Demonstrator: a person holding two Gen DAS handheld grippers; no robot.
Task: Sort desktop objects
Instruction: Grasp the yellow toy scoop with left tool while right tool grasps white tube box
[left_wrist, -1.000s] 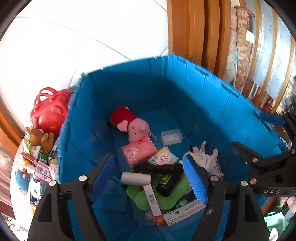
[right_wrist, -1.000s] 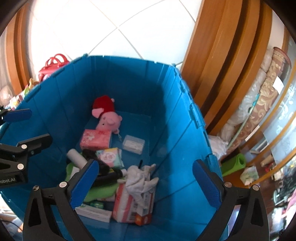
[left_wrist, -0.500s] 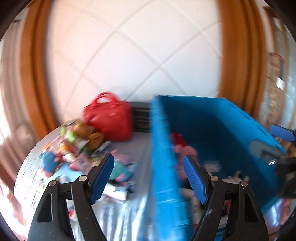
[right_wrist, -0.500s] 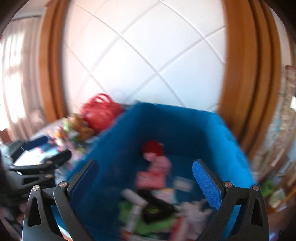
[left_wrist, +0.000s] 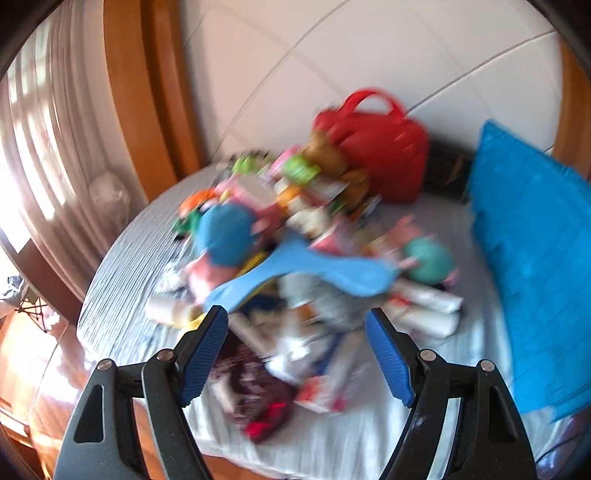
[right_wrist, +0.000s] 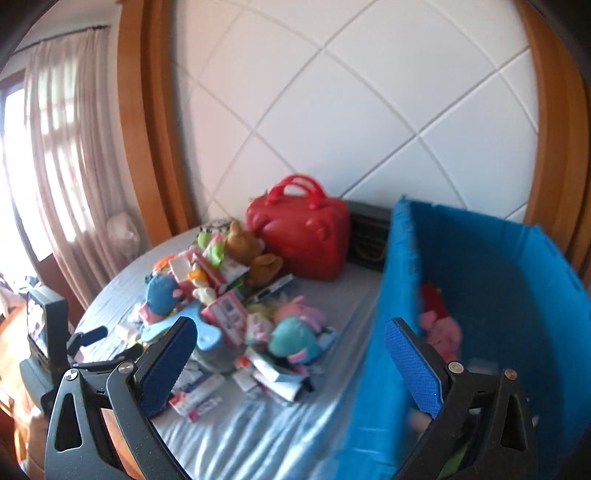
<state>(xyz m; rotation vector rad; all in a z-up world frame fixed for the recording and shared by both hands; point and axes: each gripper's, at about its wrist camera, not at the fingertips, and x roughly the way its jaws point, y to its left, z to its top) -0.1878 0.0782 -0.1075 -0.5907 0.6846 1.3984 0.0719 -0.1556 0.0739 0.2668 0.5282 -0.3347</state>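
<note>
Ahead — toy heap (left_wrist: 295, 258); blue bin (right_wrist: 498, 295) beside

Red bag (right_wrist: 299, 229), blue bin (right_wrist: 517, 295), striped tablecloth (right_wrist: 258, 435)

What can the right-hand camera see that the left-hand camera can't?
Only the right view looks inside the blue bin, where a pink plush pig lies, and it catches the left claw's rig at its left edge. Only the left view shows a dark red item at the near edge of the pile. Both show the red handbag, the toy pile, and an open, empty claw: right claw, left claw.
</note>
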